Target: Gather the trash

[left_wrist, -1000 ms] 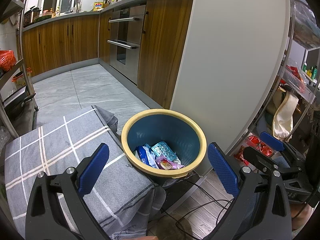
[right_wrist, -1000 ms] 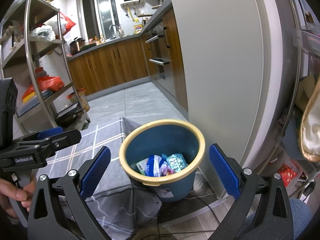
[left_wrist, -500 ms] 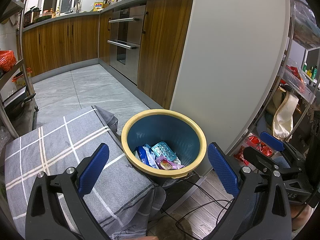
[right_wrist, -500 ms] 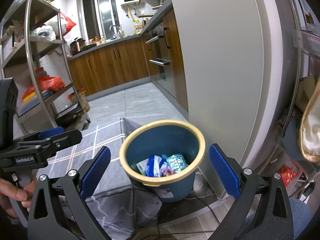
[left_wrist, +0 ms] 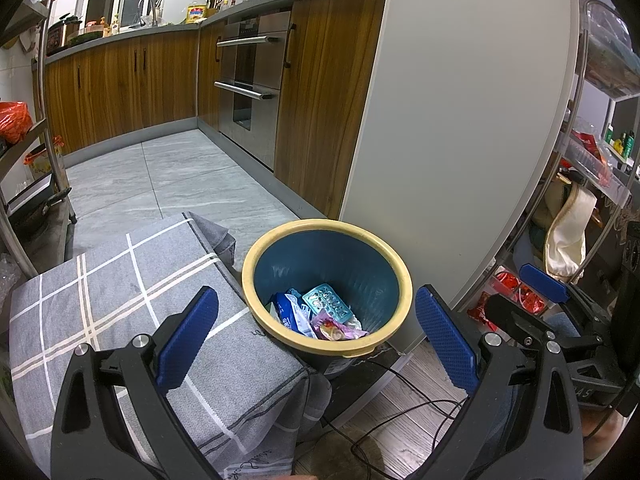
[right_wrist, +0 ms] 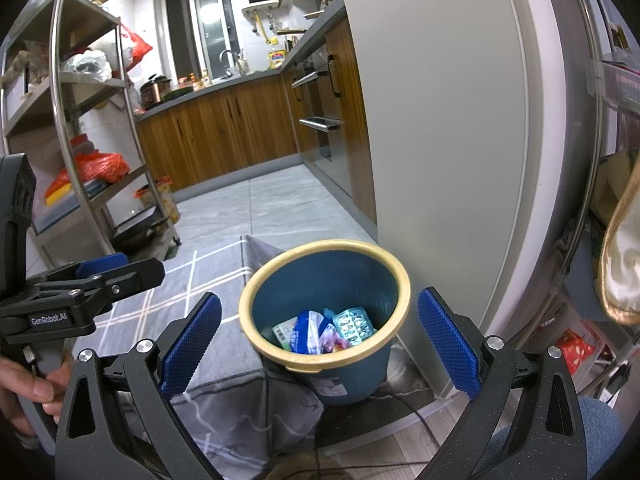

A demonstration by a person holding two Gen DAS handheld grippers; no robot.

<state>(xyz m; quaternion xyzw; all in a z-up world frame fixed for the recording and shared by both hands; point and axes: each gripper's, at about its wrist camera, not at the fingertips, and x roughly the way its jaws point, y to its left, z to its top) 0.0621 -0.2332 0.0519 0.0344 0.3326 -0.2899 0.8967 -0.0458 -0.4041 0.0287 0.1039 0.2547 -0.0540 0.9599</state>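
Note:
A blue waste bin with a yellow rim [left_wrist: 394, 264] [right_wrist: 400, 280] stands on the floor beside a tall grey panel. Inside lie wrappers: a teal blister pack [left_wrist: 328, 304] [right_wrist: 354, 325], a blue-white packet [left_wrist: 290, 312] [right_wrist: 310, 330] and a pink wrapper [left_wrist: 334, 328] [right_wrist: 334, 338]. My left gripper [left_wrist: 316, 336] hovers open above and in front of the bin, with nothing between its blue pads. My right gripper [right_wrist: 318, 340] is open too, empty, framing the bin from the other side. The left gripper [right_wrist: 84, 292] shows in the right wrist view, held by a hand [right_wrist: 28, 388].
A grey checked cloth [left_wrist: 120, 312] [right_wrist: 200, 360] covers a low surface left of the bin. Black cables [left_wrist: 400, 412] trail on the wood floor. Wooden kitchen cabinets [left_wrist: 128, 88], an oven [left_wrist: 248, 80], and metal shelf racks [right_wrist: 80, 160] [left_wrist: 600, 184] line the tiled floor [left_wrist: 172, 188].

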